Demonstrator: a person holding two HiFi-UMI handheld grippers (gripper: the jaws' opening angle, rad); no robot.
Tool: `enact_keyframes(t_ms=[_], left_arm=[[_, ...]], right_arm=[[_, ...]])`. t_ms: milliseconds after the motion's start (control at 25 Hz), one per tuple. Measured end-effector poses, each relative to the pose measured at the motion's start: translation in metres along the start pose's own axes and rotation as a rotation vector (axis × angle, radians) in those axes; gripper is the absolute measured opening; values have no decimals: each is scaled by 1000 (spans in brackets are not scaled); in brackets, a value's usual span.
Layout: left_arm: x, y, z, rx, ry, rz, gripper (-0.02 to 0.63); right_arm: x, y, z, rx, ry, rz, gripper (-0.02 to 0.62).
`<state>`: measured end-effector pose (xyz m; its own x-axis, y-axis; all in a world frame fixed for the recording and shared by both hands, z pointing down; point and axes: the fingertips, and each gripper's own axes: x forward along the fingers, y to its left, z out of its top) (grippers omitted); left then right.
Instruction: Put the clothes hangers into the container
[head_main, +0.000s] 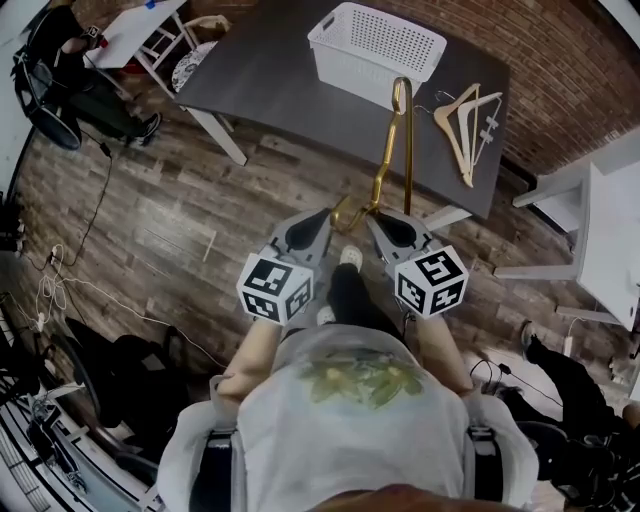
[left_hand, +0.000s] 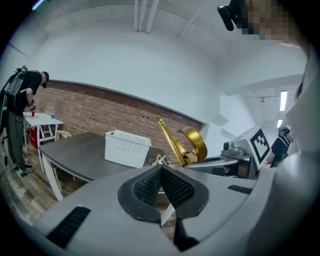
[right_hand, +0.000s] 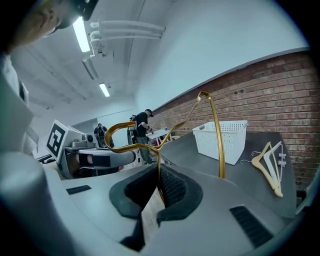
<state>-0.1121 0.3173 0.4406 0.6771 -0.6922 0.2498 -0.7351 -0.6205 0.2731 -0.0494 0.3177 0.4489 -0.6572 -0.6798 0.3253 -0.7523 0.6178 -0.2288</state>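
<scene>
My right gripper (head_main: 372, 216) (right_hand: 159, 176) is shut on a gold metal hanger (head_main: 405, 140) (right_hand: 216, 135) near its curled hook. The hanger's body reaches forward over the near edge of the dark table (head_main: 270, 80). The left gripper (head_main: 326, 218) (left_hand: 161, 172) sits close beside it, pads together with nothing seen between them; the gold hanger (left_hand: 173, 142) shows just to its right. A white perforated basket (head_main: 378, 45) (left_hand: 126, 148) (right_hand: 235, 137) stands at the table's far side. Two pale wooden hangers (head_main: 462, 125) (right_hand: 270, 167) lie on the table, right of the basket.
A brick wall runs behind the table. A white table (head_main: 615, 230) stands at the right. A person (head_main: 70, 70) stands by another white table at the far left. Cables (head_main: 50, 290) trail over the wooden floor on the left.
</scene>
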Motion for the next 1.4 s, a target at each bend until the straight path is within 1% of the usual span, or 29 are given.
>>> enact_keyframes(t_ms=[360,640,960,1160,1400], left_arm=[[95,50,41,22,18,-15,28],[151,73,68,29,15,-18,28],[191,96,88,25,-10,19,28],[201,106,93,12,-10,34,28],[216,110,99,19,-2,27,28]], right_arm=[[54,-86,40,3,-3,-15,35],[82,-135,67,-18,0,-15,35],[104,-174,87,-55,7,12,35],[110,-182,98,-66,-1,26,35],[110,-195,109,-116,14,25,35]])
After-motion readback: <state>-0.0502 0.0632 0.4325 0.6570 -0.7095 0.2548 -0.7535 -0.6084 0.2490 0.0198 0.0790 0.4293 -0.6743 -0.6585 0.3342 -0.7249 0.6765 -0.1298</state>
